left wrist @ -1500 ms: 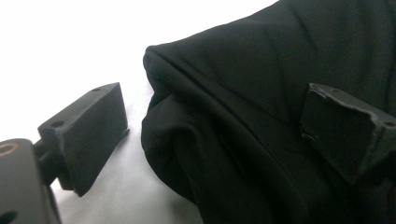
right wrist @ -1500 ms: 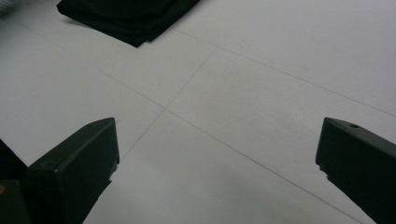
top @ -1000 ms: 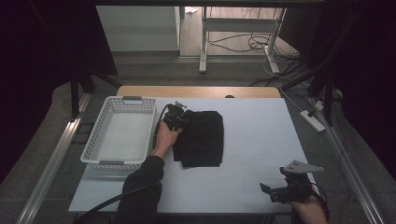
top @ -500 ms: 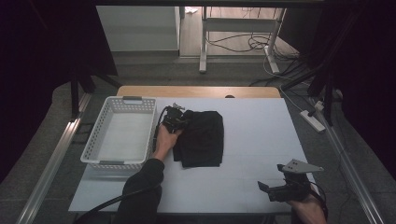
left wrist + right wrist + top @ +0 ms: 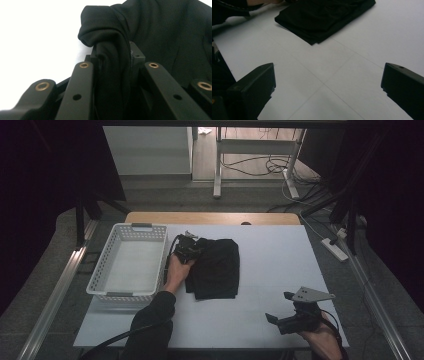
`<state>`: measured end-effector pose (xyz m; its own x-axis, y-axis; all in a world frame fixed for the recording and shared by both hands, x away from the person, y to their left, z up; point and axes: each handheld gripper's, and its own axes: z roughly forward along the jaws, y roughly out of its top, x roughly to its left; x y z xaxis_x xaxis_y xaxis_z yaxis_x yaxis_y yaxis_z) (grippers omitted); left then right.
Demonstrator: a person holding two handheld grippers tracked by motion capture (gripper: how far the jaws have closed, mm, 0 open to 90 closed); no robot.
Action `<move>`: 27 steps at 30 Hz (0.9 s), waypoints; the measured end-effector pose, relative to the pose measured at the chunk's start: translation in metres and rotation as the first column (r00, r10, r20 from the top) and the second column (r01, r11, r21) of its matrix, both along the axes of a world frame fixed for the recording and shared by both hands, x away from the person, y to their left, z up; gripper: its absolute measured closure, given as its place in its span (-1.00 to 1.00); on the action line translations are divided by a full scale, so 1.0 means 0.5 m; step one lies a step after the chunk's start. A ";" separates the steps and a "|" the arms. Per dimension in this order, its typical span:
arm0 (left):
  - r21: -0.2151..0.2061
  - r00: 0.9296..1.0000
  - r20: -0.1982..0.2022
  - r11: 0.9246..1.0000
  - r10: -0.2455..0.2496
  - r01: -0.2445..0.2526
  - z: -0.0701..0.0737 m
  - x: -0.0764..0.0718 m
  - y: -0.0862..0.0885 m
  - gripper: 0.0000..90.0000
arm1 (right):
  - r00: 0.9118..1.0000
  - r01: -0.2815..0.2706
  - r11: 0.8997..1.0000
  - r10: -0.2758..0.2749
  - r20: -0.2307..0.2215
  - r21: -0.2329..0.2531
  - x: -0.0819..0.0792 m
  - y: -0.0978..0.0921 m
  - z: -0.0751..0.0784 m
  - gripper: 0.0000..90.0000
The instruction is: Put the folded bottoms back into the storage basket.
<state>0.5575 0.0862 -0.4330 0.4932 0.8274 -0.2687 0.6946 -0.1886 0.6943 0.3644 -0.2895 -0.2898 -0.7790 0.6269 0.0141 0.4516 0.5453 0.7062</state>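
I am pinching a corner fold of the black garment (image 5: 110, 65) at table center with my left gripper (image 5: 186, 249), likely for lifting toward the basket (image 5: 131, 265) at nine o'clock; my right gripper (image 5: 291, 319) is waiting spread at five o'clock.

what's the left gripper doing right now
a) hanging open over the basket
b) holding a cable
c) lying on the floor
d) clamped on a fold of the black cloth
d, since in the left gripper view a bunched fold of the black cloth sits pinched between the jaws of the left gripper, which in the high view is at the cloth's far left corner, beside the white basket rather than over it.
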 end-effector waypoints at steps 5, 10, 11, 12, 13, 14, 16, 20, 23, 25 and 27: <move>0.006 1.000 0.004 1.000 0.001 -0.001 0.000 -0.001 -0.001 0.62 | 0.999 -0.020 1.000 0.021 -0.035 0.017 0.012 0.021 -0.005 -1.00; 0.008 1.000 0.006 1.000 0.001 -0.001 0.000 -0.001 -0.001 0.62 | 0.999 -0.024 1.000 0.024 -0.049 -0.016 0.026 0.041 -0.018 -1.00; 0.008 1.000 0.006 1.000 0.001 -0.002 0.000 -0.001 -0.001 0.62 | 0.998 -0.028 0.999 0.027 -0.053 -0.022 0.029 0.046 -0.022 -1.00; 0.007 1.000 0.006 1.000 0.002 -0.002 0.000 -0.001 -0.001 0.62 | 0.998 -0.031 0.999 0.030 -0.055 -0.024 0.030 0.050 -0.023 -1.00; 0.007 1.000 0.006 1.000 0.002 -0.002 0.000 -0.001 -0.001 0.62 | 0.998 -0.040 0.999 0.039 -0.056 -0.030 0.033 0.055 -0.026 -1.00; 0.007 1.000 0.006 1.000 0.002 -0.002 0.000 -0.001 -0.001 0.62 | 0.997 -0.044 0.998 0.042 -0.057 -0.035 0.035 0.059 -0.028 -1.00; 0.006 1.000 0.004 1.000 0.000 0.000 0.000 -0.001 -0.001 0.62 | 0.997 -0.051 0.998 0.048 -0.066 -0.048 0.044 0.071 -0.033 -1.00; 0.008 1.000 0.005 1.000 0.000 0.000 0.000 -0.001 -0.001 0.62 | 0.995 -0.061 0.997 0.056 -0.087 -0.052 0.055 0.081 -0.038 -1.00; 0.001 1.000 0.003 1.000 0.002 -0.002 -0.001 -0.001 -0.001 0.62 | 0.991 -0.077 0.996 0.071 -0.115 -0.048 0.068 0.094 -0.042 -1.00; 0.000 1.000 0.002 1.000 0.001 -0.001 -0.001 -0.001 0.000 0.62 | 0.989 -0.089 0.995 0.082 -0.121 -0.052 0.077 0.103 -0.046 -1.00; -0.002 1.000 0.001 1.000 0.000 0.000 -0.001 0.000 0.000 0.62 | 0.988 -0.095 0.994 0.087 -0.127 -0.055 0.086 0.112 -0.050 -1.00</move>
